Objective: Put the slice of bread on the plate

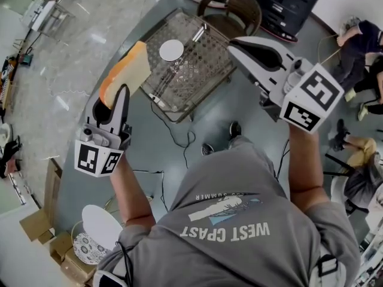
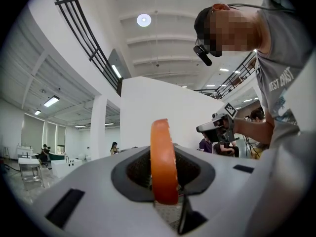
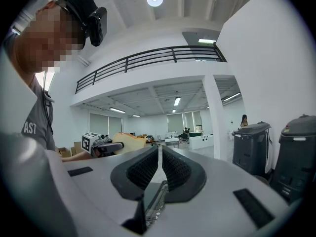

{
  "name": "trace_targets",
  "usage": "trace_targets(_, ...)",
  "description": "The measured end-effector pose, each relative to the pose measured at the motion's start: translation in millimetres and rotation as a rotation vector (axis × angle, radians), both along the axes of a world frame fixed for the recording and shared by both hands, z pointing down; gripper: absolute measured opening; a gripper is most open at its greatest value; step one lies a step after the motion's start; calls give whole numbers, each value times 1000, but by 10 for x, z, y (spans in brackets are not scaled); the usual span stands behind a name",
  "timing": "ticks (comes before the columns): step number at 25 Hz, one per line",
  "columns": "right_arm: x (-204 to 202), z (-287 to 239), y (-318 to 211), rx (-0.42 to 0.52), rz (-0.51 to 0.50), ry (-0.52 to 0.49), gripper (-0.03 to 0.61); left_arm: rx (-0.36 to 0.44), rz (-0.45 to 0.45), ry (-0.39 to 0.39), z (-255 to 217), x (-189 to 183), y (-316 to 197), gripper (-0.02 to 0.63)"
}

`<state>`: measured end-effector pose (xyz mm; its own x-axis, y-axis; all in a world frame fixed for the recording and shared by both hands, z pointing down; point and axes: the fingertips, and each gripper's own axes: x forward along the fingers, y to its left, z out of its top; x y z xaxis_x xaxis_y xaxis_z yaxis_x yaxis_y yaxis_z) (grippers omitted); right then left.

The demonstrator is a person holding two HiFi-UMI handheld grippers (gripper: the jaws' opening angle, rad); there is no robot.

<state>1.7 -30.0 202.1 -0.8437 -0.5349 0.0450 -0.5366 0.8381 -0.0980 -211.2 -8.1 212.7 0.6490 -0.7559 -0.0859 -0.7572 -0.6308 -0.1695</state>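
The left gripper (image 1: 114,97) has its jaws clenched on the bread (image 1: 127,70). They pinch it by one end, so most of the slice sticks out past the tips toward 1 o'clock. In the left gripper view the orange crust stands edge-on between the pads. The right gripper (image 1: 236,48) is at 3 o'clock from the left one. Its jaws are pressed together with nothing between them.

Both grippers are held in the air above the floor. The bread is therefore in the air too, off the 9 o'clock side of the wire tabletop (image 1: 203,70) and touching neither it nor the plate.

The plate (image 1: 172,49) is small, white and bare. It sits on the tabletop at 2 o'clock from the bread and near it. A chair (image 1: 230,8) stands beyond the tabletop at 12 o'clock.

The step in hand looks like the carry to the plate. The plate seems hardly wider than the slice, so the slice needs to be centred over it before it comes down. The slice is gripped on edge, so the wrist should roll until the broad face is downward. The far end can then touch the plate first. The jaws should let go only once the slice rests there, since a drop from height could make it slide onto the mesh. The pinch should stay light, because bread probably tears or dents easily. The right gripper can stay clear at 3 o'clock, or steady the plate rim if the plate skids.
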Motion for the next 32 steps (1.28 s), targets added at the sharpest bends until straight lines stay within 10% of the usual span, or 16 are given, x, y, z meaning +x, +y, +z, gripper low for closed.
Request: trace_targets(32, 644, 360, -1157, -49, -194, -22, 9, -37, -174, -32, 231, 813, -772, 100)
